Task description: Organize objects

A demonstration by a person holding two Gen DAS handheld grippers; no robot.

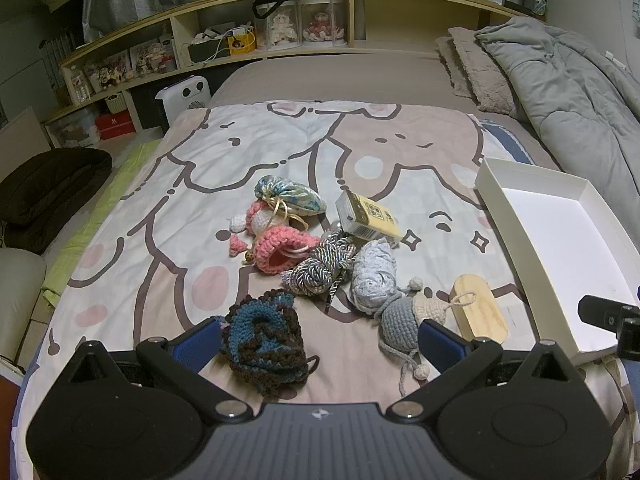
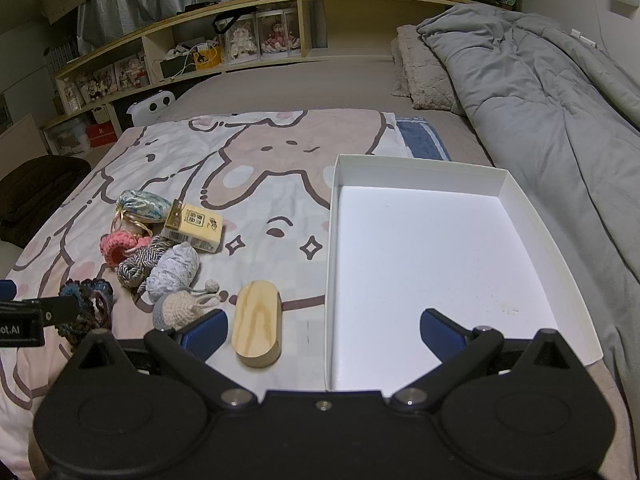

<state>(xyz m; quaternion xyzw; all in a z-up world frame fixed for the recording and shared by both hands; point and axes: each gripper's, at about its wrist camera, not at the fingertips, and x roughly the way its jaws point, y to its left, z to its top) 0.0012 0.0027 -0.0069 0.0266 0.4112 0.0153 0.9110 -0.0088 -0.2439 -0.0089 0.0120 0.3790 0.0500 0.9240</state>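
Note:
A pile of small items lies on the cartoon blanket: a blue-brown crochet pouch (image 1: pixel 264 344), a grey crochet toy (image 1: pixel 400 316), a pale yarn ball (image 1: pixel 374 276), a twisted cord bundle (image 1: pixel 320 268), a pink crochet pouch (image 1: pixel 280 252), a floral drawstring bag (image 1: pixel 288 196), a yellow box (image 1: pixel 368 216) and an oval wooden block (image 1: pixel 478 312). My left gripper (image 1: pixel 320 340) is open and empty, with the blue-brown pouch and grey toy between its fingers. My right gripper (image 2: pixel 322 330) is open and empty above the wooden block (image 2: pixel 256 324) and the white tray's near left wall (image 2: pixel 330 280).
The white tray (image 1: pixel 516 216) lies empty at the blanket's right. A grey duvet (image 2: pixel 540 120) and pillows (image 2: pixel 424 72) fill the bed's right side. A wooden shelf (image 1: pixel 280 40) with dolls and boxes runs along the back. A dark cushion (image 1: pixel 48 188) lies on the floor, left.

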